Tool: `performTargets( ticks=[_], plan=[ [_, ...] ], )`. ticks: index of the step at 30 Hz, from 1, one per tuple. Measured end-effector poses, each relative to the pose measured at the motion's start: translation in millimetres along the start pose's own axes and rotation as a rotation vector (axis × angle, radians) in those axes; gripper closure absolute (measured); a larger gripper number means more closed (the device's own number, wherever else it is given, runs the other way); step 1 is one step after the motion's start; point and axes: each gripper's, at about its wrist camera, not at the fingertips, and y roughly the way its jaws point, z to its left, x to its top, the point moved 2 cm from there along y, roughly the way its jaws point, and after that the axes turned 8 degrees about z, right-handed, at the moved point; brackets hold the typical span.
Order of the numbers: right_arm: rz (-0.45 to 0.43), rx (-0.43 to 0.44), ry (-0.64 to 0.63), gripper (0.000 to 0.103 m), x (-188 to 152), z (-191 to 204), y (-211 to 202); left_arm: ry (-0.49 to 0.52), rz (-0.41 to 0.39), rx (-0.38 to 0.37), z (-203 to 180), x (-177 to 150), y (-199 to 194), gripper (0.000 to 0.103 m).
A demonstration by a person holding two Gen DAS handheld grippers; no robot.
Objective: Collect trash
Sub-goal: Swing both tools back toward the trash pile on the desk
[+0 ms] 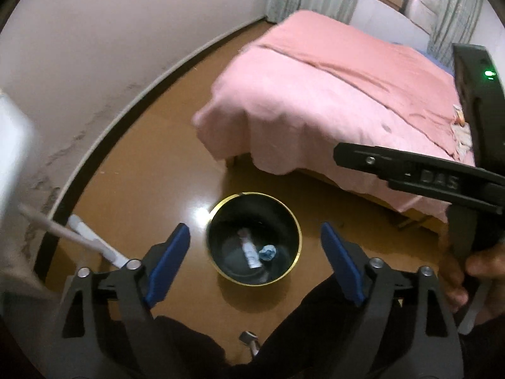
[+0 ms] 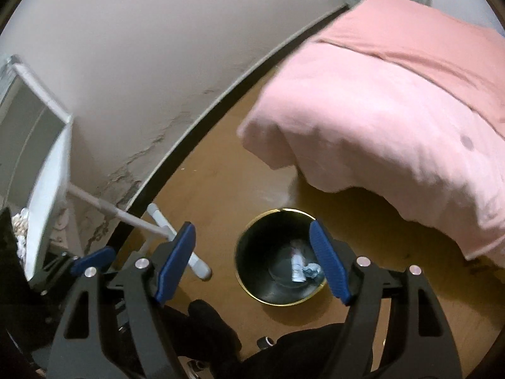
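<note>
A black trash bin with a gold rim (image 1: 254,194) stands on the brown floor; it also shows in the right wrist view (image 2: 281,211). Inside lie a white wrapper (image 1: 251,251) and a crumpled blue scrap (image 1: 267,252), seen too in the right wrist view as wrapper (image 2: 296,263) and scrap (image 2: 311,270). My left gripper (image 1: 255,262) is open and empty, high above the bin. My right gripper (image 2: 252,259) is open and empty, also above the bin; its body (image 1: 442,183) shows at the right of the left wrist view. More litter (image 1: 460,129) lies on the bed's right edge.
A bed with a pink cover (image 1: 331,94) fills the right side, close to the bin. A white-handled tool (image 2: 157,224) lies on the floor by the wall. A grey cabinet (image 2: 34,164) stands at the left. A dark baseboard (image 1: 104,145) runs along the wall.
</note>
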Motion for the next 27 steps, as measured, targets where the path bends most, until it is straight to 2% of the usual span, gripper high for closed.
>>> performTargets(
  ticks=[2,6,8,12,16,21,27],
  plan=[
    [-0.023,0.016,-0.060,0.031,6,32,-10,-0.028,-0.034,0.034,15,-7,-27,0.013],
    [-0.072,0.082,-0.201,0.026,12,107,-28,-0.121,-0.130,0.127,62,-33,-93,0.011],
    [-0.082,0.135,-0.292,0.026,10,155,-34,-0.189,-0.163,0.193,90,-50,-121,0.010],
    [-0.056,0.229,-0.463,0.026,-4,246,-31,-0.387,-0.205,0.339,163,-99,-174,0.010],
    [-0.005,0.316,-0.652,0.026,-33,339,-20,-0.580,-0.228,0.440,228,-155,-219,0.010],
    [0.042,0.390,-0.843,0.026,-81,436,-9,-0.776,-0.245,0.530,283,-235,-266,0.010],
    [0.046,0.466,-1.051,0.026,-139,533,-19,-0.914,-0.246,0.577,321,-314,-302,0.010]
  ],
)
